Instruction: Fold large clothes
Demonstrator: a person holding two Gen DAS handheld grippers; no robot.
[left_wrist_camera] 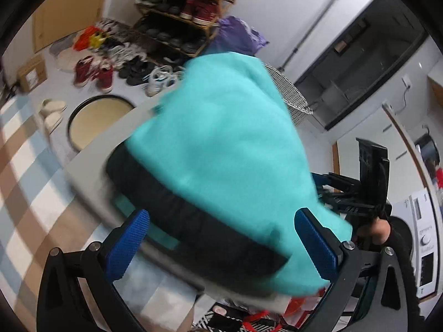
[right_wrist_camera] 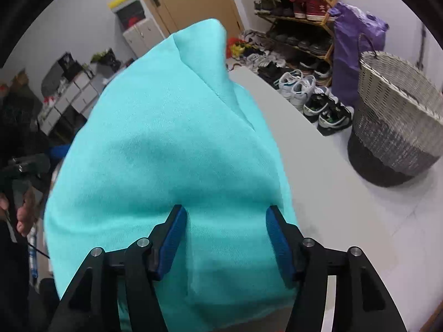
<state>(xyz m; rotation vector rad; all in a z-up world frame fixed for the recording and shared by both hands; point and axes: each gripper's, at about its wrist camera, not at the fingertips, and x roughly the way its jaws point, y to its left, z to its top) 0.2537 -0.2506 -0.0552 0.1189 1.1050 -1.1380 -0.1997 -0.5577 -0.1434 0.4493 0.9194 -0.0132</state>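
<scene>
By the table (right_wrist_camera: 318, 149) | woven basket (right_wrist_camera: 393, 127): contents hidden | shoe rack (right_wrist_camera: 299, 19): shoes

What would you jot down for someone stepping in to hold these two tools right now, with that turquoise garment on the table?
Left hand-held gripper: jaws wide open, nothing pinched; the turquoise garment with its black band lies just ahead of them.
Right hand-held gripper: jaws open over the garment, pads not pressing the cloth.
Garment: bunched in a mound on the white table, not flat. The woven basket stands on the floor past the table's far side.
Done: no neat fold shows yet.
Left: probably re-grip an edge with each gripper, spread the cloth flat, then fold.
</scene>
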